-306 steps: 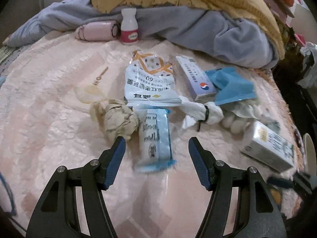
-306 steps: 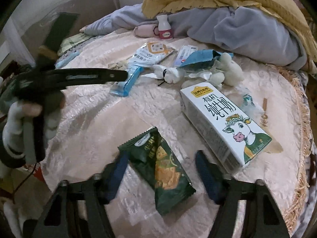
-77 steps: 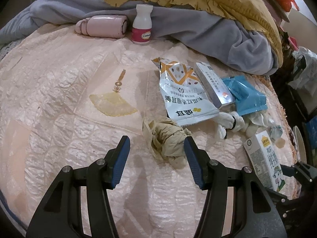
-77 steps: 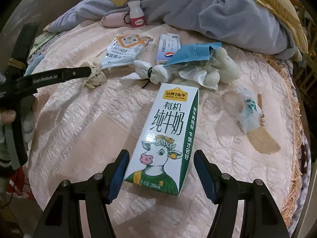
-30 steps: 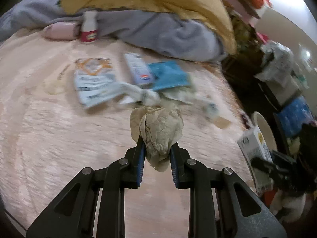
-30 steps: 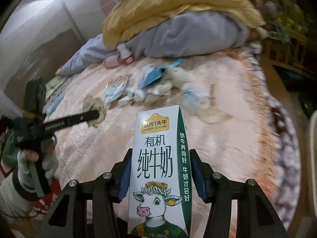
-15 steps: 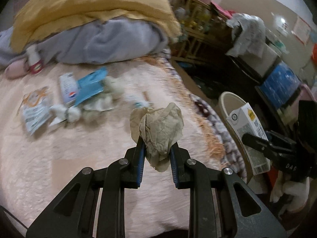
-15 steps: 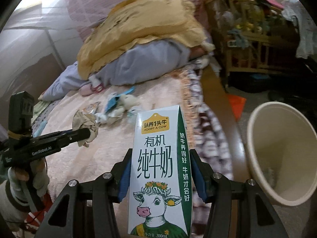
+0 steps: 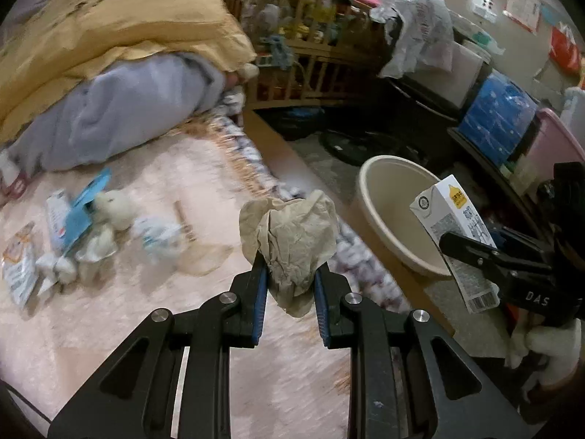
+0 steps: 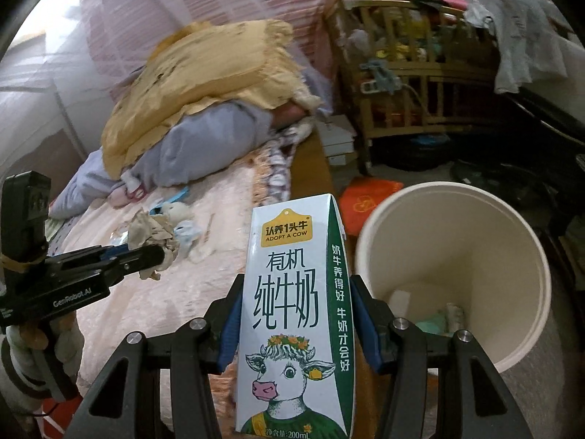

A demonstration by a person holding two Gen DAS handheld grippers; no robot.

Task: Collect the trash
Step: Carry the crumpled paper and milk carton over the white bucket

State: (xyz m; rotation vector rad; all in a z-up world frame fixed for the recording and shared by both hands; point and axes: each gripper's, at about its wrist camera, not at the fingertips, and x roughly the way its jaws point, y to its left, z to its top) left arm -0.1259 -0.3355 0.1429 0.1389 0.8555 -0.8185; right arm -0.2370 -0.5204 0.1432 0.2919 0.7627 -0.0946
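1. Left tool [image 9: 287,278] is clamped narrow on a crumpled beige paper wad [image 9: 292,241], which sticks up above its blue pads over the near edge of the bed.
2. Right tool [image 10: 297,325] grips a white and green milk carton [image 10: 292,314] upright between its pads, just left of the bin's rim.
3. Beige round trash bin [image 10: 453,274] stands on the floor right of the bed; a few scraps lie at its bottom.
4. Pale pink quilted bedspread [image 9: 153,311] covers the bed, with a fringed border along its right edge.
5. More litter lies on the bedspread at the far left: a blue packet [image 9: 86,205], a small white box [image 9: 55,216], a printed pouch [image 9: 18,263] and white tissue lumps [image 9: 113,205], blurred.
6. Heaped bedding fills the far side: a grey blanket [image 9: 120,117] under a mustard-yellow quilt [image 9: 109,25].
7. Wooden crib [image 10: 406,84] packed with clutter stands beyond the bed, with a pale cloth [image 10: 512,29] draped to its right.
8. Orange bag [image 10: 369,201] lies on the floor behind the bin.
9. Gloved hand [image 10: 40,351] holds the left tool's handle.
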